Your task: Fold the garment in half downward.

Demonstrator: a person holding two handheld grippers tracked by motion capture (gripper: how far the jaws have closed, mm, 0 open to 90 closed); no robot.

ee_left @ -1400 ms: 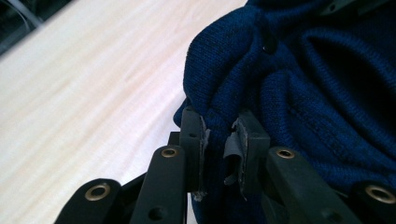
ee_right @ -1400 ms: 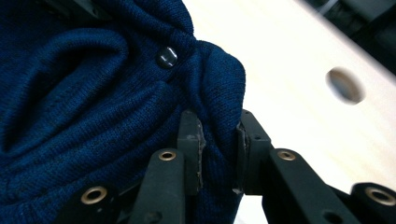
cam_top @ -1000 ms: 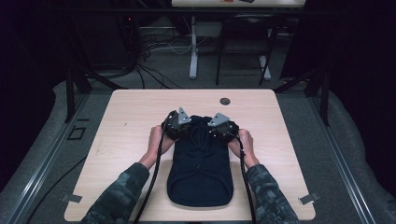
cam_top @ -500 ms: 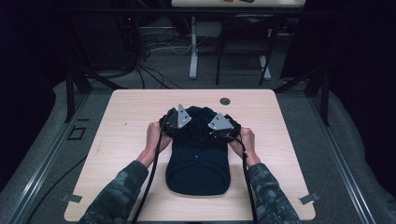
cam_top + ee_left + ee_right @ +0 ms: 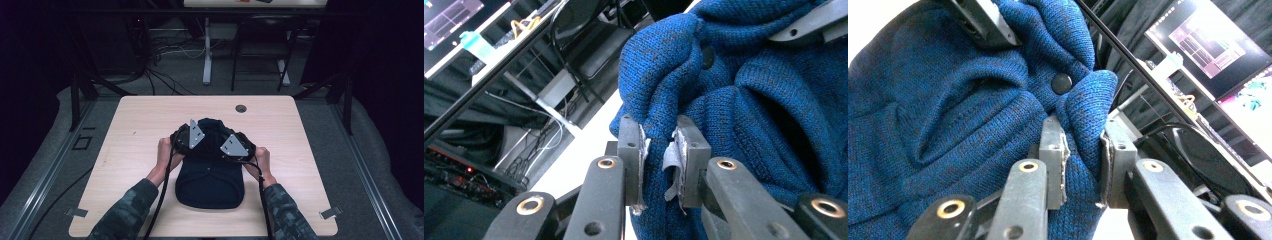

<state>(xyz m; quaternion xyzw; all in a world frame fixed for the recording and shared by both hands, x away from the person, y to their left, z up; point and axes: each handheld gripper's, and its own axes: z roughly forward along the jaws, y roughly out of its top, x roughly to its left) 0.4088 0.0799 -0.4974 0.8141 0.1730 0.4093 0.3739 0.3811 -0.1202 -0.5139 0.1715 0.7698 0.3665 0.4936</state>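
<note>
We see the blue knit sweater (image 5: pixel 210 175) on the desk (image 5: pixel 130 130) from above; up close, the left gripper (image 5: pixel 659 150) and right gripper (image 5: pixel 1083 155) each clamp a fold beside a dark button (image 5: pixel 1062 83).

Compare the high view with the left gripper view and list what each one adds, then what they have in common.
High view: the whole wooden table with its round grommet hole, both forearms in patterned sleeves, and the dark garment's near part lying flat while its far edge is bunched up between the two claws.

Left gripper view: the blue knit weave, a round dark button, and the left claw pinching a fold of fabric between worn pads, plus a lit monitor off to the side.

Shared: the garment, the light tabletop, the left claw gripping the cloth.
</note>
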